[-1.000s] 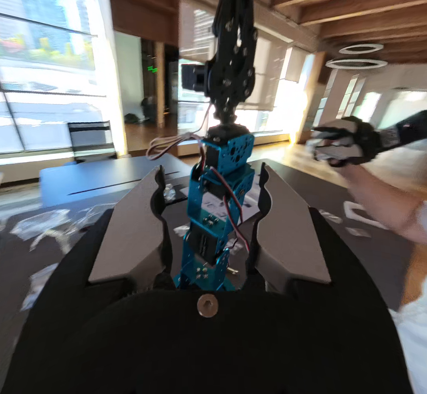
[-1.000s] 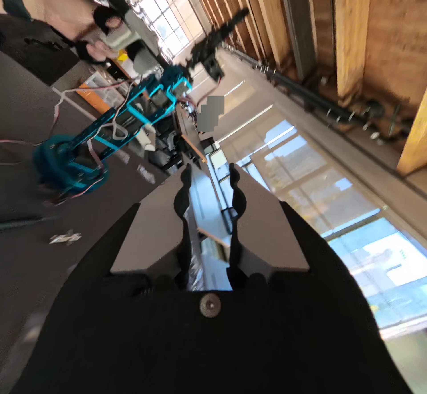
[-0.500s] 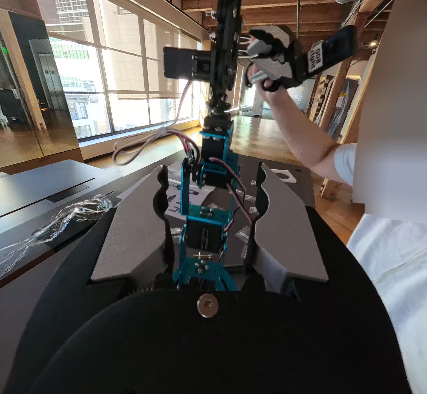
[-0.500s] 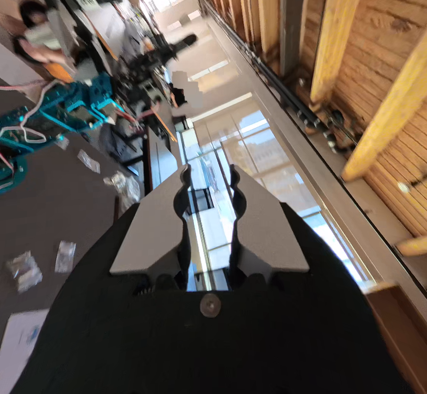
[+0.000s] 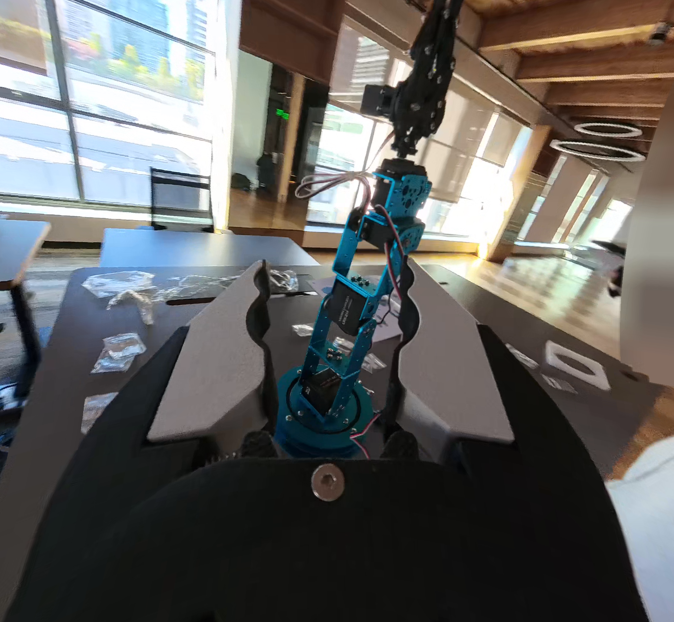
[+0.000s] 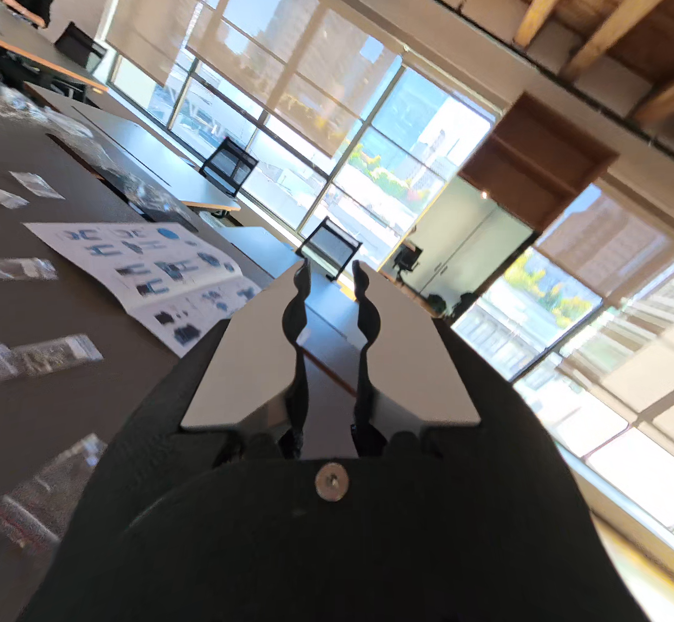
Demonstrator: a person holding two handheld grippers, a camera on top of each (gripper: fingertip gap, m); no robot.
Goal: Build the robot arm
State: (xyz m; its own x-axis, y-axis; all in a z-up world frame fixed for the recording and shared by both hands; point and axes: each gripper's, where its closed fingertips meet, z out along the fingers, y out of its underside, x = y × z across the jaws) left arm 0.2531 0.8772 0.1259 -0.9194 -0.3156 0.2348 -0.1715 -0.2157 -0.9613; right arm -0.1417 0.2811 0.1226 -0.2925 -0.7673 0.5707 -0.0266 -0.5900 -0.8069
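A small blue metal robot arm with black servos and red-and-white wires stands on a round blue base on a dark table. A black claw tops it. My left gripper is open wide and the arm shows in the gap between its grey fingers. I cannot tell whether the fingers touch it. My right gripper is narrowly open and empty. It is rolled to one side and points at the windows, above the table. The arm is out of the right wrist view.
Several clear plastic bags of small parts lie on the table, also in the right wrist view. A printed sheet lies left of my right gripper. A white foam frame is at the right. Other tables and black chairs stand by the windows. Tip to tip, the grippers are about 70 centimetres apart. The left tips stand about 20 centimetres off the round blue base.
The left view has swung around the arm, which now leans right with its base seen from above. The right hand and gripper have left that view. The right gripper turned from the arm to the windows.
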